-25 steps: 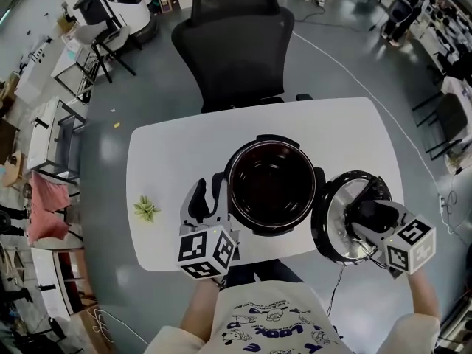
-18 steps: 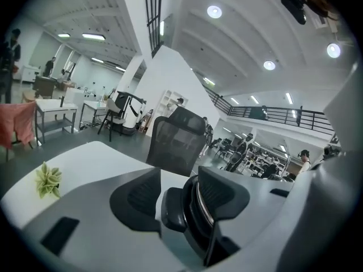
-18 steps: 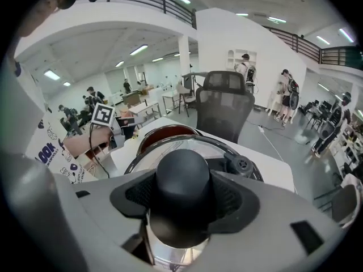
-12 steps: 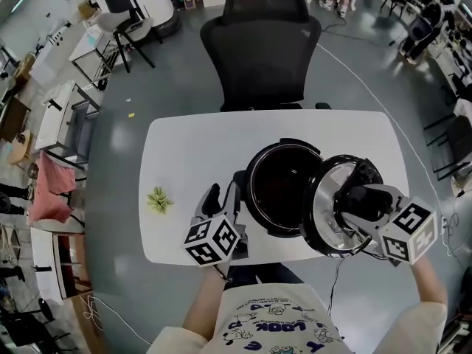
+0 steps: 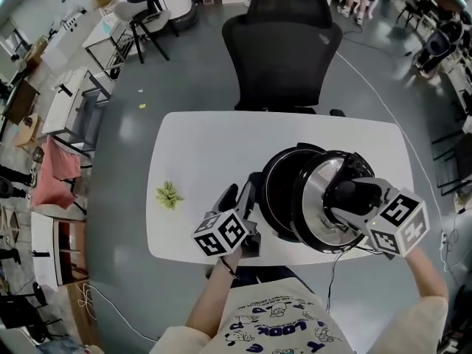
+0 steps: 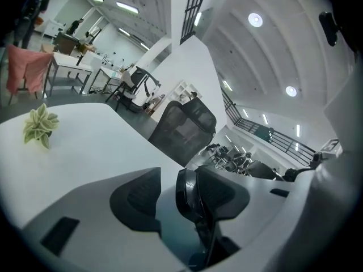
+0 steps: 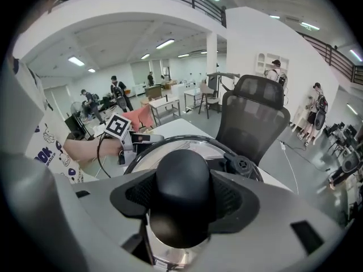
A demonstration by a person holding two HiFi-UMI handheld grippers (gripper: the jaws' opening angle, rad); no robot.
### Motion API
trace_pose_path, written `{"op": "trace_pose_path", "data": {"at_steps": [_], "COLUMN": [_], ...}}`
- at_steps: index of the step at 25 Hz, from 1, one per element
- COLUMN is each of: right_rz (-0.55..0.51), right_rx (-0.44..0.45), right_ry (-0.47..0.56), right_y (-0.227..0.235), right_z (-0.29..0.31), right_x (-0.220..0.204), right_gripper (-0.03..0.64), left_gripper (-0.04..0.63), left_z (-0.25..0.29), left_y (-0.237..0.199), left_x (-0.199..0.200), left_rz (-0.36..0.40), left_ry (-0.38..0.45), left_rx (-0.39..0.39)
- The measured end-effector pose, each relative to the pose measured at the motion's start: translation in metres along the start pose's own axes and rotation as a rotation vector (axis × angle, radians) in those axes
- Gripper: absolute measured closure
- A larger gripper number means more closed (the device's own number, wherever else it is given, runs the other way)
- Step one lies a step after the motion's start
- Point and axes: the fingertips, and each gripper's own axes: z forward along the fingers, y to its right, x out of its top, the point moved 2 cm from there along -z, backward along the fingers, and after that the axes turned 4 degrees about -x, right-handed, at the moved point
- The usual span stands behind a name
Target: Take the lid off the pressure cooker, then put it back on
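1. Right gripper (image 7: 184, 194) points down, jaws clamped on the knob (image 7: 182, 171) of the lid (image 5: 316, 198).
2. Left gripper (image 6: 177, 196): jaws apart, side handle (image 6: 186, 190) between them, against one pad, with a gap at the other.
3. Lid is tilted over the right part of the pressure cooker (image 5: 279, 186), not seated; pot interior dark.
4. Plant (image 5: 169, 195) sits well left on the table (image 5: 206, 146); office chair (image 5: 284, 50) beyond.

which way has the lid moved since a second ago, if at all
Yes. The lid, held in the right gripper, has moved left against the cooker pot: it was beside the pot, now it partly covers its open mouth.
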Motion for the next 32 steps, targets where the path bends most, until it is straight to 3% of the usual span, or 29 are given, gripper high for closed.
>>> {"op": "trace_pose_path", "data": {"at_steps": [4,6,11,17,32], "right_rz": [-0.021,-0.025,-0.031,-0.041,-0.065], "right_rx": [0.024,0.037,0.053,0.061,0.057], "right_ry": [-0.016,-0.019,-0.019,-0.035,-0.083], "right_y": [-0.001,-0.002,-0.006,-0.008,-0.009], "right_z": [0.014,0.02,0.032,0.042,0.065], "right_x": [0.008,0.012,0.022,0.027,0.037], "right_gripper": [0.322,0.322,0.322,0.322,0.322], "left_gripper": [0.394,0.395,0.403,0.482,0.491], "left_z": [0.01,0.014,0.021,0.023,0.026], "left_y": [-0.004,-0.006,-0.007,-0.003,0.0], "left_x": [-0.004,-0.006,-0.006,-0.005,-0.002], "left_rz": [-0.127,-0.156,-0.148,-0.134,-0.137], "left_ry": [0.0,-0.001,-0.02,-0.032,-0.038], "left_rx": [-0.023,-0.027,-0.03,-0.067,-0.083]}}
